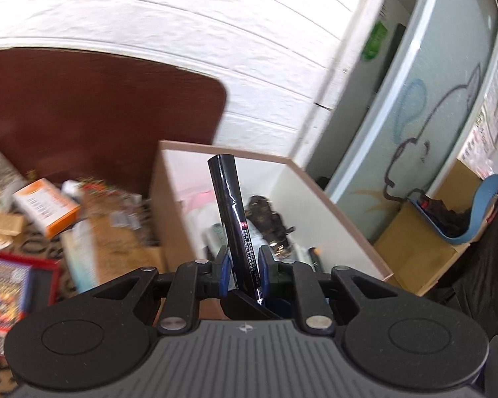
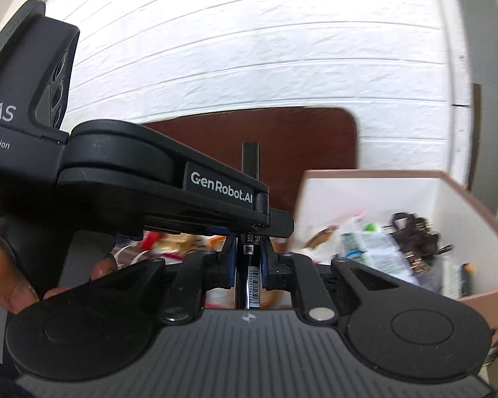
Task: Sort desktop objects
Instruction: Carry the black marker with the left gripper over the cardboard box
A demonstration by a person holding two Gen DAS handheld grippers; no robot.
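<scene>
My left gripper (image 1: 243,265) is shut on a black marker pen (image 1: 230,209) that stands nearly upright, in front of an open cardboard box (image 1: 332,205). My right gripper (image 2: 248,258) is shut on the same kind of black pen (image 2: 250,162), its barcode end toward the camera. The left gripper's body (image 2: 149,179) crosses the right wrist view just above the right fingers and grips that pen higher up. The box (image 2: 461,205) lies to the right, holding a dark key bunch (image 2: 415,238) and white packets (image 2: 375,248).
A brown desk (image 1: 99,116) meets a white brick wall. Clutter lies at the left: an orange and white carton (image 1: 46,209), a red framed item (image 1: 10,288), papers. A glass door with a drawing (image 1: 425,126) and a blue chair (image 1: 481,212) stand right.
</scene>
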